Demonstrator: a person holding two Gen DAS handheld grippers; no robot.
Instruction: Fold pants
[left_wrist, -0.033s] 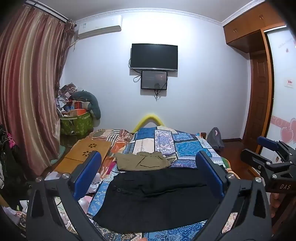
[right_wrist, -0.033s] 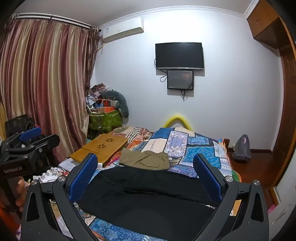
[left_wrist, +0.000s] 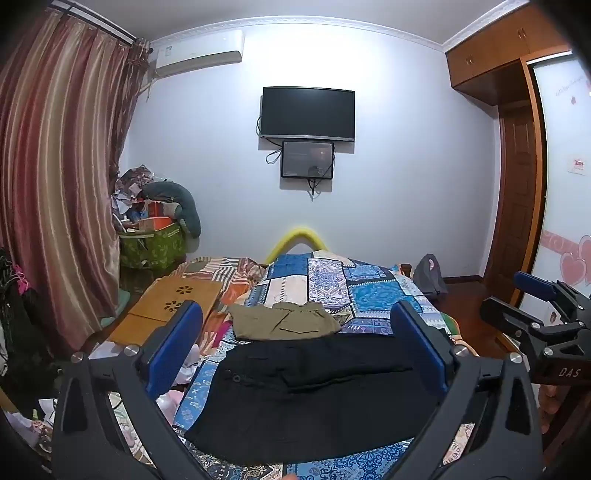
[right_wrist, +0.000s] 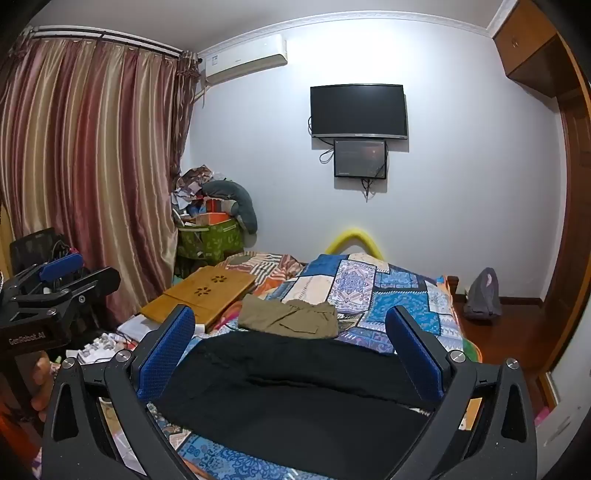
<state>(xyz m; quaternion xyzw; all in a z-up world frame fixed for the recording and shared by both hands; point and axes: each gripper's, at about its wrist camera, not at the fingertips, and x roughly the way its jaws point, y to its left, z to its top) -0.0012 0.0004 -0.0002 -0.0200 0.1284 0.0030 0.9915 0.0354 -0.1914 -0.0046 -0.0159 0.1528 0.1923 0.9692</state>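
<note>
Both tongs, left (left_wrist: 295, 347) and right (right_wrist: 290, 347), agape above black pants (left_wrist: 314, 391).

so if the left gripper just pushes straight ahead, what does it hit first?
Probably the black pants on the bed: they lie straight ahead between the open fingers of the left gripper, which tips slightly down. Nothing nearer shows; depth is unclear.

Folded shorts (left_wrist: 282, 325) behind pants (left_wrist: 314, 395) on bed (left_wrist: 369, 288).

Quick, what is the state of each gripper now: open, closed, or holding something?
Left gripper: open wide, holding nothing, above the black pants.
Right gripper: open wide, holding nothing, also above the black pants.
</note>
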